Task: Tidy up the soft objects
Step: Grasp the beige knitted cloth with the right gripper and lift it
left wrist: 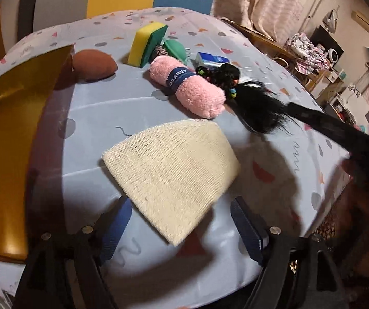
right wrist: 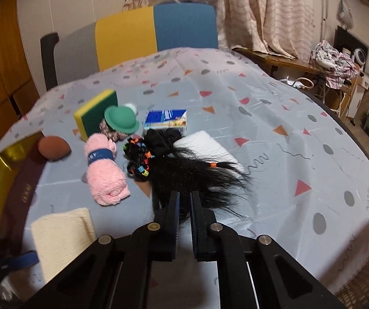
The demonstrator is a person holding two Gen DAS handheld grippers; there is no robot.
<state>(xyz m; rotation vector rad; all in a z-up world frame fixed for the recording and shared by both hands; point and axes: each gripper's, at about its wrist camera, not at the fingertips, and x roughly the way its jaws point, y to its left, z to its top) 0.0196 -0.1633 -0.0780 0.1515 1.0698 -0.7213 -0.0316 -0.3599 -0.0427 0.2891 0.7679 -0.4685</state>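
Right jaws (right wrist: 184, 200) pinch my limp, slippery black hair tuft (right wrist: 197, 175) by its tips low-centre, left jaws (left wrist: 181, 221) gape around the floppy mesh cloth (left wrist: 171, 172).

Patterned tablecloth (right wrist: 274, 154) carries pink towel (right wrist: 104, 172), sponge (right wrist: 94, 114), cream cloth (left wrist: 171, 172)

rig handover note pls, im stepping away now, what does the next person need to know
Left gripper: open, low over the near edge of the cream cloth, nothing held.
Right gripper: nearly shut at the near end of the black wig; whether it pinches hair is unclear.
On the table: pink towel, sponge, green hat, brown ball, tissue pack, gold box at the left.
Done: nothing visibly sorted.
Left: gather all soft items.
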